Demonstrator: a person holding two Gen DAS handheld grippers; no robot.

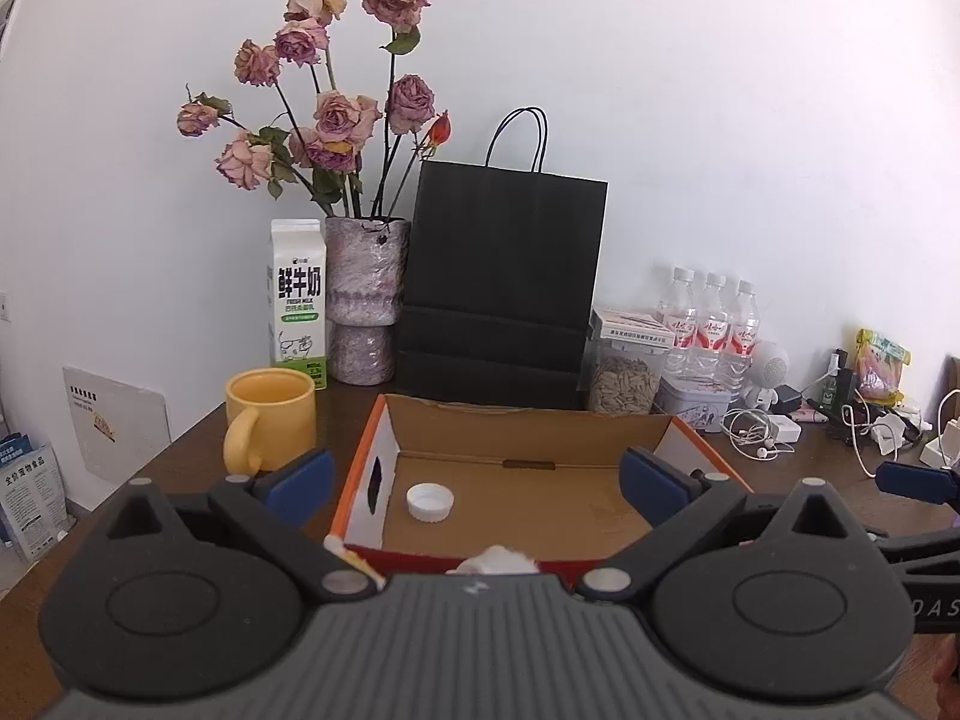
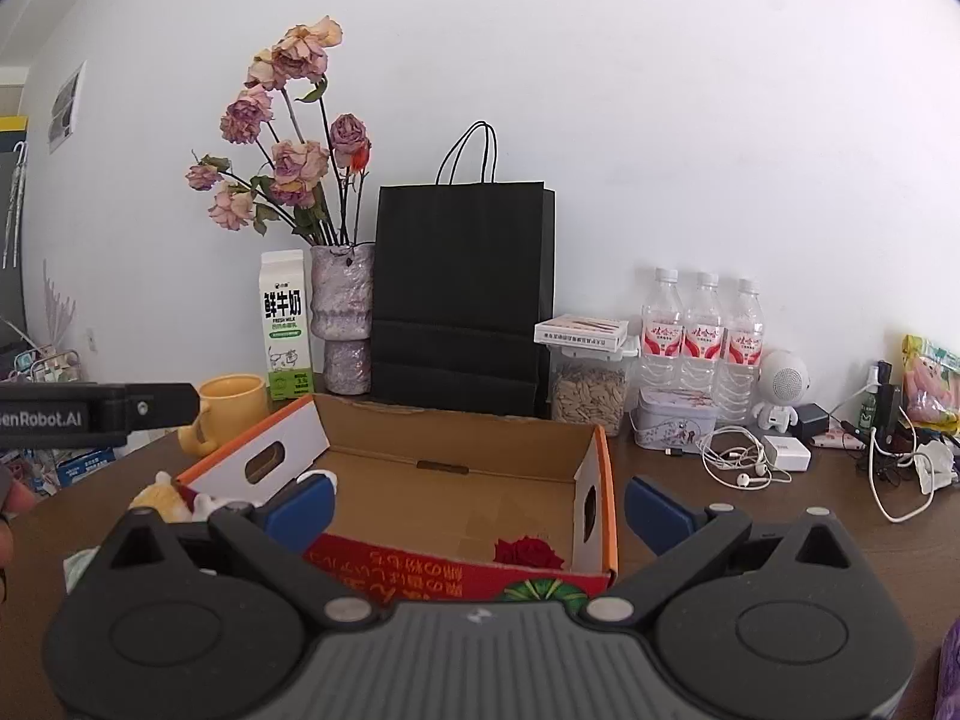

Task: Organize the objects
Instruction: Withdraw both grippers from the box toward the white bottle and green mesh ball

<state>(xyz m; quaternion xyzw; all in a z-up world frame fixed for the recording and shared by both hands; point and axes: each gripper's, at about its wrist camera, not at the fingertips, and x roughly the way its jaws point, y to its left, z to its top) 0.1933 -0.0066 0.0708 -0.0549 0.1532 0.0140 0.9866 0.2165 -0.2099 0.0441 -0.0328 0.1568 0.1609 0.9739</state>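
Both your tongs hover spread wide and empty over the near wall of the open cardboard box [image 1: 516, 480] on the brown table [image 2: 780, 534]: the left tongs [image 1: 477, 489] face its floor square on, the right tongs [image 2: 480, 507] stand toward its right end.

The tidying looks barely begun. One white bottle cap [image 1: 429, 501] lies on the box floor, ahead of the left tongs and a little to their left; the rest of the floor that shows is bare cardboard.

Still outside the box: a small white thing [image 1: 495, 561] pressed against the near wall just under the left tongs, too hidden to name, and a plush toy [image 2: 165, 498], yellow and white, on the table left of the right tongs.

Beyond the box, a yellow mug [image 1: 270, 426] sits ahead-left, with a milk carton [image 1: 297, 306], a vase of dried roses [image 1: 366, 300] and a black paper bag [image 1: 498, 282] along the wall. Ahead-right, a clear jar of seeds [image 2: 591, 390], three water bottles [image 2: 702, 336], a tin [image 2: 675, 426] and tangled earphones [image 2: 738, 462] remain unsorted.
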